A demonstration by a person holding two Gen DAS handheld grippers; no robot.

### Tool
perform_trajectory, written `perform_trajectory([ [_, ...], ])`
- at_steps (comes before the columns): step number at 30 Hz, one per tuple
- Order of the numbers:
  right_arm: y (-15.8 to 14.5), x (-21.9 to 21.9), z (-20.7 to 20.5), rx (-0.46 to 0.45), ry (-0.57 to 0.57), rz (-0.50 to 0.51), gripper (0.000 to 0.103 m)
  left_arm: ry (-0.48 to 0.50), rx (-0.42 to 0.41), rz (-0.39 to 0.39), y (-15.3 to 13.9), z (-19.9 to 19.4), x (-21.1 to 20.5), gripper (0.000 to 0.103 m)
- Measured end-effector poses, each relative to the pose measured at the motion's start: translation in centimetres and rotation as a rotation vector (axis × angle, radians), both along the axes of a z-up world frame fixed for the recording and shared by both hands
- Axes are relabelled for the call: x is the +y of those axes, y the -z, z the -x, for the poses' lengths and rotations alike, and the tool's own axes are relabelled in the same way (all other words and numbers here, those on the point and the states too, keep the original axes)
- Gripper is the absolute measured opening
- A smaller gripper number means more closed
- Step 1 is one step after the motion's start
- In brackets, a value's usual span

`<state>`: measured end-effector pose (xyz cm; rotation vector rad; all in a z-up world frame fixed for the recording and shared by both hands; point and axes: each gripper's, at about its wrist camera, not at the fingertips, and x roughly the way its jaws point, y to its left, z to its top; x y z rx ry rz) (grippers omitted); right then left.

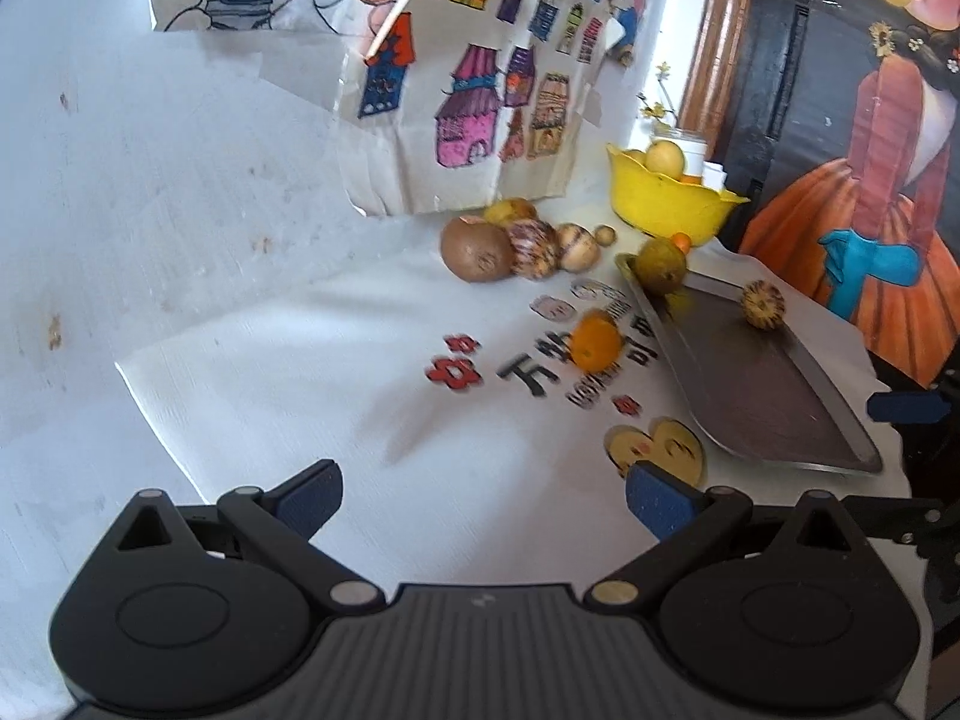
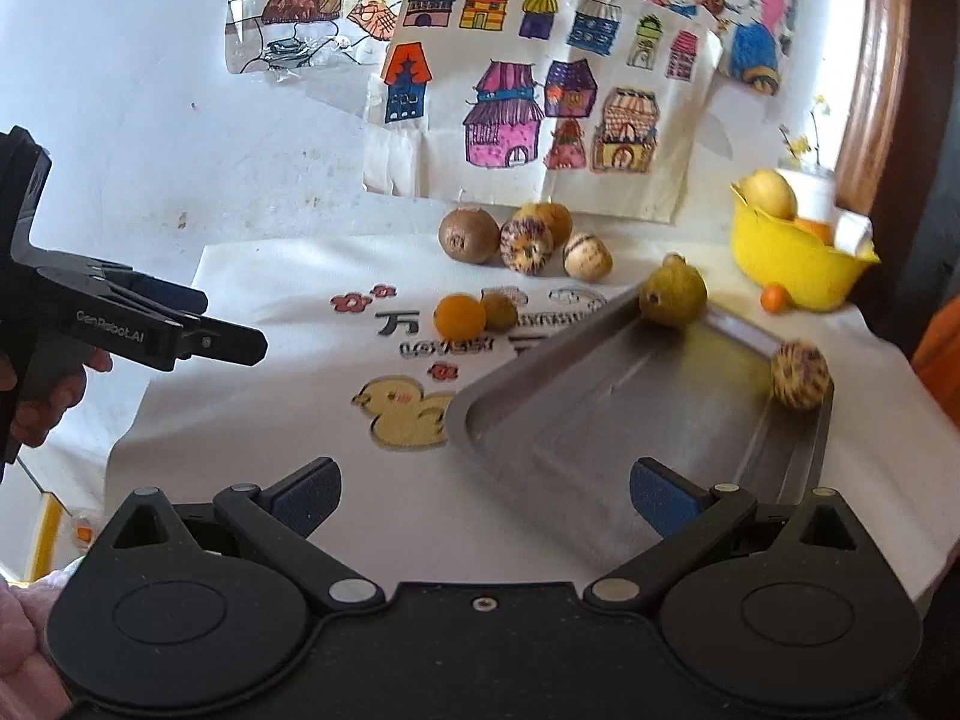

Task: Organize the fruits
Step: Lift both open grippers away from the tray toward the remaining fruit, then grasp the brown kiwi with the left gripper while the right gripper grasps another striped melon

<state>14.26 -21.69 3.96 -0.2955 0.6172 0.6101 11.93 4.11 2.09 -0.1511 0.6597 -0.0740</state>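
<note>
- Left wrist view: the left gripper (image 1: 483, 507) sits at the bottom of the frame with its blue pads spread wide and nothing between them, above a white printed cloth (image 1: 360, 372) on the surface.
- An orange (image 1: 594, 343) lies on the cloth at centre right, just beside the left rim of a metal tray (image 1: 774, 396).
- Inside the tray, a yellow-green fruit (image 1: 660, 267) rests at the far corner and a striped round fruit (image 1: 762, 305) sits nearer the right rim.
- A kiwi (image 1: 477, 252) and several striped fruits (image 1: 534, 249) cluster against the drawing sheet at upper centre.
- A yellow bowl (image 1: 672, 204) holding fruit stands at upper right.
- Right wrist view: the right gripper (image 2: 485, 507) is at the bottom, pads spread apart and empty, over the tray (image 2: 630, 414) near corner.
- The yellow-green fruit (image 2: 672, 297) and the striped round fruit (image 2: 801, 375) lie inside the tray along its far side.
- The orange (image 2: 459, 317) rests on the cloth (image 2: 252, 396) touching a small brownish fruit (image 2: 499, 311), left of the tray.
- The left gripper (image 2: 240, 345) enters from the left edge, held by a hand (image 2: 42, 402).
- The yellow bowl (image 2: 792, 264) stands at right with a small orange fruit (image 2: 773, 298) beside it.
</note>
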Motion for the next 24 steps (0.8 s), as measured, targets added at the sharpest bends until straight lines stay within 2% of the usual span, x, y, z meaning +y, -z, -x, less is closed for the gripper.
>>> perform_trajectory([
  [8,-1.7,1.4,-4.4,-0.068,-0.037,0.047,0.102,0.003,-0.037,-0.069,-1.3,-4.1,0.7,0.103],
  [11,-2.0,1.8,-6.5,-0.091,-0.025,0.056,0.102,0.015,-0.044,-0.064,-1.6,-5.9,0.8,0.103],
  [16,-3.0,2.2,-10.2,-0.098,0.003,0.070,0.102,0.023,-0.053,-0.100,-2.2,-9.1,0.3,0.103],
  [20,-3.1,2.6,-12.6,-0.114,-0.014,0.141,0.102,0.057,-0.054,-0.117,-2.1,-11.1,0.0,0.103],
  [24,-2.7,3.5,-14.9,-0.132,-0.085,0.242,0.102,0.088,-0.058,-0.159,-1.8,-13.0,-0.2,0.103],
])
